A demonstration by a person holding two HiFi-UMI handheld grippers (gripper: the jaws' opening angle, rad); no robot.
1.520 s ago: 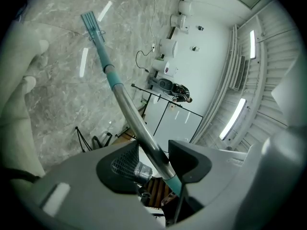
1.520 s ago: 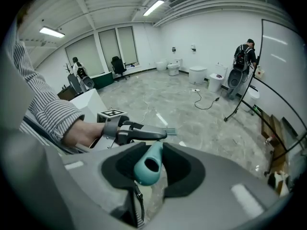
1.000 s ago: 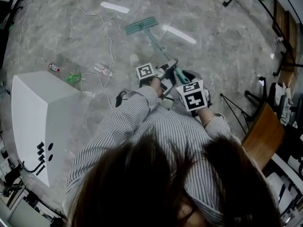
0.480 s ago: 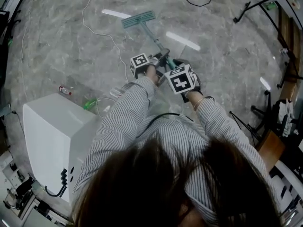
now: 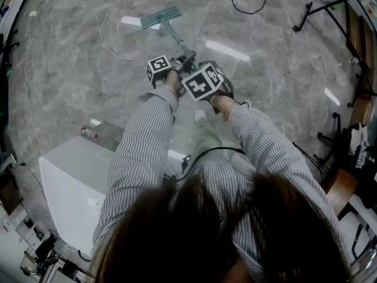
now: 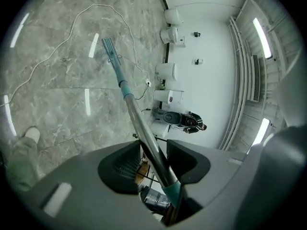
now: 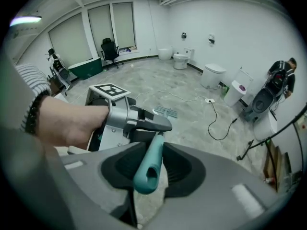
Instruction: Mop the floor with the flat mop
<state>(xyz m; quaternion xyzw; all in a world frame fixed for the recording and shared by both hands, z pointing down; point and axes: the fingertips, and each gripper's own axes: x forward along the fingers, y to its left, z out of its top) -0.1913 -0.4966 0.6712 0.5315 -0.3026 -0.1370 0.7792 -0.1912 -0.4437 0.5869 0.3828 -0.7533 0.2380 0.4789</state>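
The flat mop has a teal head lying on the grey marble floor ahead of me, seen small in the left gripper view as the head. Its metal pole runs back between the jaws of my left gripper, which is shut on it. The teal handle end sticks out between the jaws of my right gripper, shut on the grip. In the head view the left gripper and right gripper sit close together on the pole.
A white box stands at my left. A white cable loops over the floor near the mop head, a black cable lies further off. Black stands and chairs are at the right. Toilets line the far wall.
The mop head has slid away from me across the floor. Both grippers have pushed forward with the pole, arms stretched further out. The white box now lies lower left in view.
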